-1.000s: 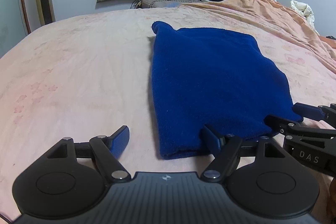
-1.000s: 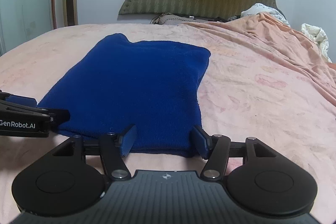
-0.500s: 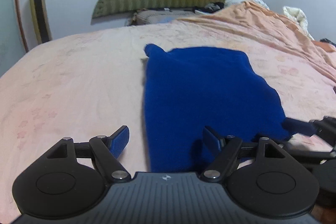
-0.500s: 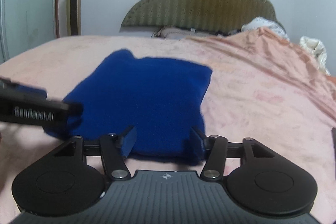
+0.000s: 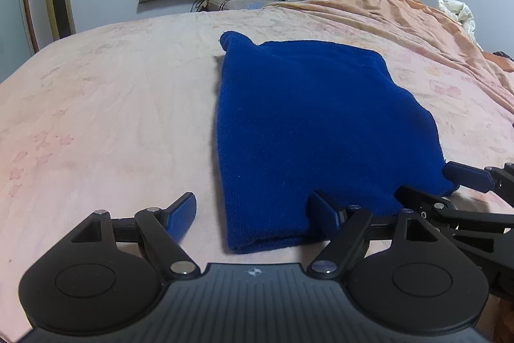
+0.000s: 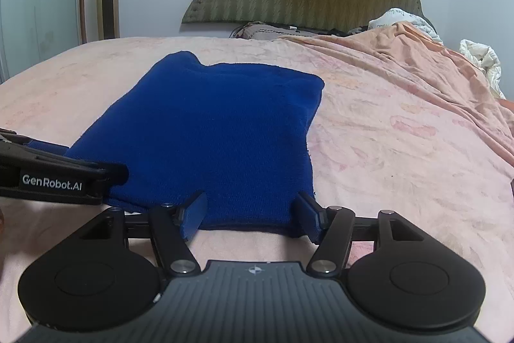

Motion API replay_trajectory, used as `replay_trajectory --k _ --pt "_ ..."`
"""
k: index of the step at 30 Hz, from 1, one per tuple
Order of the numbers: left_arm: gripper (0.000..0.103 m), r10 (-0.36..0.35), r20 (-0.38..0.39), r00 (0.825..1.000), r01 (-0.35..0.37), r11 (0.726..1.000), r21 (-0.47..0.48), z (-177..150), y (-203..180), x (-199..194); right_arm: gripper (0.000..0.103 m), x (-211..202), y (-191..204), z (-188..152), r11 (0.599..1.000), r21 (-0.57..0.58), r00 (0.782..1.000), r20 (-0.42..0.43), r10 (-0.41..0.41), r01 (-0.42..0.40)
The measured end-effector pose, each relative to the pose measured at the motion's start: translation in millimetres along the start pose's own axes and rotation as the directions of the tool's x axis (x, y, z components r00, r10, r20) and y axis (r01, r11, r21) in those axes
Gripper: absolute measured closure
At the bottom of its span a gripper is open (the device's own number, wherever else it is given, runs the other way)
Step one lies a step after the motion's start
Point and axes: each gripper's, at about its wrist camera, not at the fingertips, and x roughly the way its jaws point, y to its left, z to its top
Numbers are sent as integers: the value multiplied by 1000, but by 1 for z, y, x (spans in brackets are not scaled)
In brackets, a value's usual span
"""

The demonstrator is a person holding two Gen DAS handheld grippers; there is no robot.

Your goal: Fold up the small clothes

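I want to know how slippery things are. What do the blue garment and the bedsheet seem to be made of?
The blue garment looks like a soft matte knit: fine ribbed texture, fuzzy edges. The bedsheet looks like thin woven cloth, probably cotton: faint pink print, fine creases.

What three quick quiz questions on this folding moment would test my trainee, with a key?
1. True or false: the jaws of the left gripper are spread open at the near-left corner of the blue garment.
2. Multiple choice: the garment lies on A) a wooden table, B) the pink bedsheet, C) a laundry basket.
3. Fill in: the jaws of the right gripper straddle the garment's near ____ corner.

Key: 1 true; 2 B; 3 right.
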Motion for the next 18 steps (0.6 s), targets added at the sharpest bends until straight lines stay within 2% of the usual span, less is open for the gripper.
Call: replay_trajectory --k 18 --pt "24 2 13 1000 -2 1000 6 -6 3 -6 26 -1 -5 -3 1000 15 1000 -22 -5 5"
